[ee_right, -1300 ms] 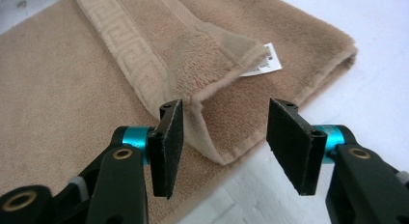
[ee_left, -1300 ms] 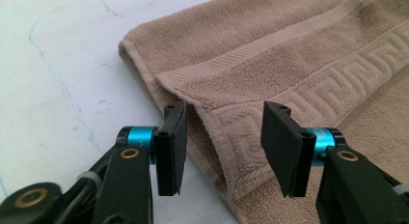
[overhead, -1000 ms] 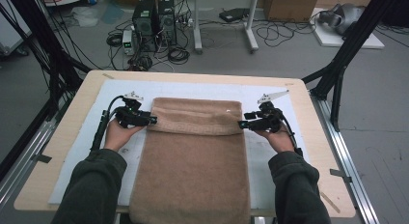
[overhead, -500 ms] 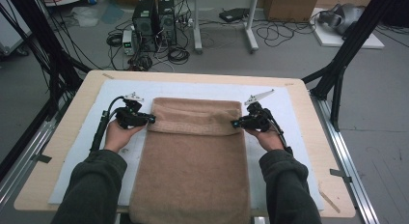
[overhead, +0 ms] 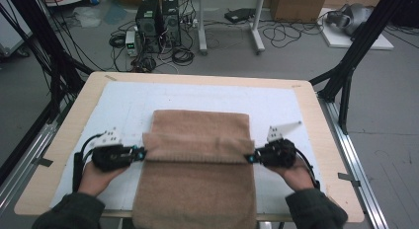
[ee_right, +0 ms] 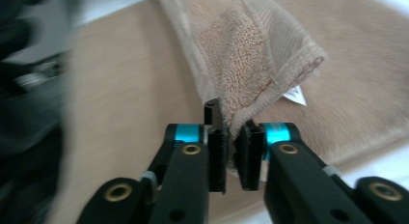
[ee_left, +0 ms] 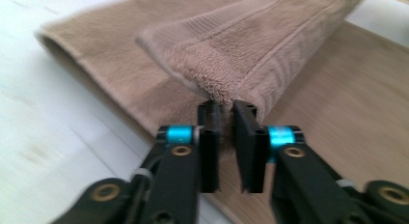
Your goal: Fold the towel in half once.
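We see a brown towel (overhead: pixel 197 165) lying on the white-topped counter (overhead: pixel 123 105), its long axis running from the far side toward the person and its near end hanging over the counter's front edge. The far end is lifted and doubled back, so that a hem now runs straight across the towel between the two grippers. The left gripper (overhead: pixel 140 153) pinches the left corner of that hem, and the right gripper (overhead: pixel 250 158) pinches the right corner; each points inward, toward the other, along the hem. In the left gripper view, the left gripper (ee_left: pixel 226 119) has the folded corner of the towel (ee_left: pixel 241 45) caught between its jaws, which have just been opening a little yet keep the cloth between the pads. In the right gripper view, the right gripper (ee_right: pixel 230 125) likewise has a corner of the towel (ee_right: pixel 251 50) in its jaws, beside a small white label (ee_right: pixel 295 96), and those jaws too have just been opening slightly around the cloth. We judge that the work in hand is a fold of the towel across its long axis. The relation that matters is that the unfolded body of the towel lies on the person's side of both grippers, equally near each hand, so the hem must travel squarely toward the person.
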Tool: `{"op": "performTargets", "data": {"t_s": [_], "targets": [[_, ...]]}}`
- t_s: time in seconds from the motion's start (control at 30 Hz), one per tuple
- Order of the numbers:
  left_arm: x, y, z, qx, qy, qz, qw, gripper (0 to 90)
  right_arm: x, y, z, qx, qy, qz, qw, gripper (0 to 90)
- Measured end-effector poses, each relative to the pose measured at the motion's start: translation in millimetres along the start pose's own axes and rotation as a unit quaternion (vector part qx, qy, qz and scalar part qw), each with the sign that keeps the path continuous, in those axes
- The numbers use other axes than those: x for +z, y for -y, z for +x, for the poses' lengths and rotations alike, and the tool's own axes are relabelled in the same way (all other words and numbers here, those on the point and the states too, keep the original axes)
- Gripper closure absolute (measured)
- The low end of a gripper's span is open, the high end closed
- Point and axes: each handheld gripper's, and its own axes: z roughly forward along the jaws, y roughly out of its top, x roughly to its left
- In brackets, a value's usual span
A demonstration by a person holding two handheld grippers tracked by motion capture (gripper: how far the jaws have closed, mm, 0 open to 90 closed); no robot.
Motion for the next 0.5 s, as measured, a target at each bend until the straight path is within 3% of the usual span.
{"op": "performTargets", "data": {"t_s": [0.03, 0.07, 0.2, 0.33, 0.43, 0.5], "targets": [[-4.4, 5.4, -2.1, -0.006, 0.012, 0.007, 0.9999, 59.4, -2.1, 6.4, 6.0, 0.008, -0.004, -0.006, 0.9999, 65.4], [-8.0, 8.9, -4.1, -0.004, 0.015, 0.009, 0.9998, 55.1, -5.3, 11.1, 9.7, 0.016, -0.015, -0.016, 0.9996, 63.9], [-11.8, 3.5, 2.9, -0.008, 0.009, 0.008, 0.9999, 51.9, -11.8, 10.5, 6.4, 0.022, -0.002, -0.04, 0.999, 60.5], [-1.0, -7.8, 11.9, -0.017, 0.0, 0.01, 0.9998, 52.1, 0.8, 5.3, -8.7, 0.035, 0.007, -0.022, 0.9991, 58.0], [9.8, -13.2, 17.9, -0.026, -0.013, 0.023, 0.9993, 53.7, 16.9, 2.8, -14.9, 0.03, 0.017, 0.007, 0.9994, 57.9], [16.5, -17.1, 22.0, -0.022, -0.025, 0.032, 0.9989, 56.1, 26.1, 2.0, -19.4, 0.027, 0.023, 0.019, 0.9992, 58.0]]}}
